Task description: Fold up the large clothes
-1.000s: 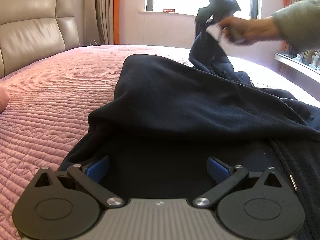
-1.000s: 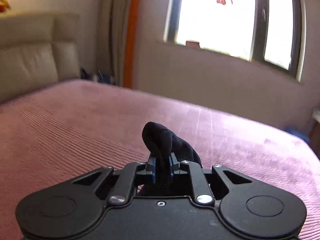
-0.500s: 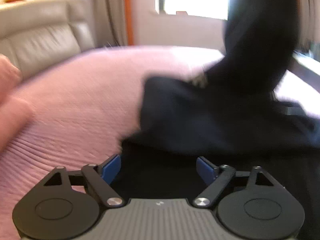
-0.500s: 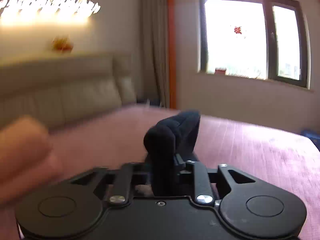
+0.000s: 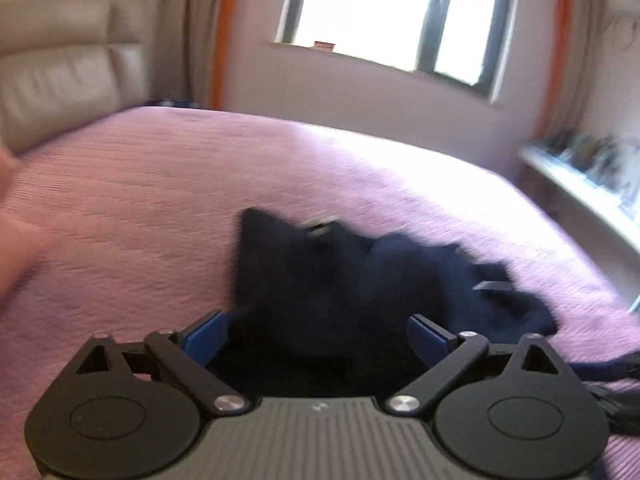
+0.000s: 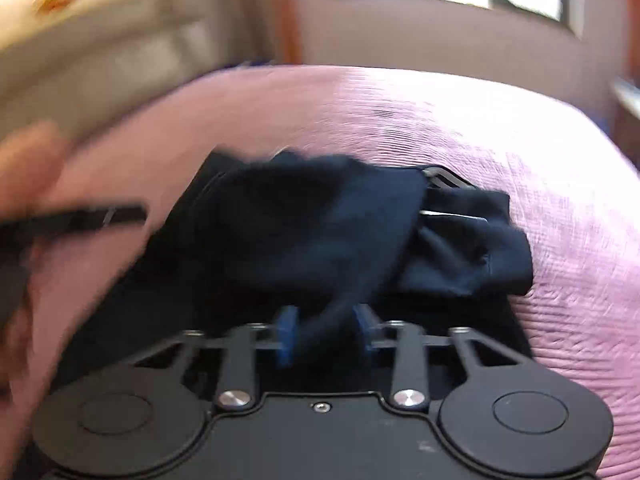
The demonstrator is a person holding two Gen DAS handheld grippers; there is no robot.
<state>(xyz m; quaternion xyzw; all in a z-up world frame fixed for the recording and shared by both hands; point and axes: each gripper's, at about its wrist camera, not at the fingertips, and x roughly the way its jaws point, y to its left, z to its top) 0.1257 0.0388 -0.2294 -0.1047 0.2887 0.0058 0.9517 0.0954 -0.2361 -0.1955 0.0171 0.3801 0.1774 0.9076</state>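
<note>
A dark navy garment point(image 5: 360, 280) lies bunched on the pink bedspread point(image 5: 140, 200). My left gripper point(image 5: 318, 332) is open, its blue pads wide apart just above the near part of the cloth. In the right wrist view the garment point(image 6: 320, 236) lies folded over itself, with a zipper edge at its right. My right gripper point(image 6: 326, 330) has its jaws a little apart with a strip of the cloth running between the blue pads; whether they pinch it is unclear. Both views are motion-blurred.
A beige padded headboard point(image 5: 60, 76) stands at the left. A window point(image 5: 384, 16) with orange-edged curtains is behind the bed. A shelf with small items point(image 5: 592, 172) runs along the right. A blurred dark tool point(image 6: 72, 216) shows at the left of the right wrist view.
The right gripper has swung down from holding the cloth high to the bed, laying the cloth over the garment; its jaws have parted. The left gripper has lifted and stays open.
</note>
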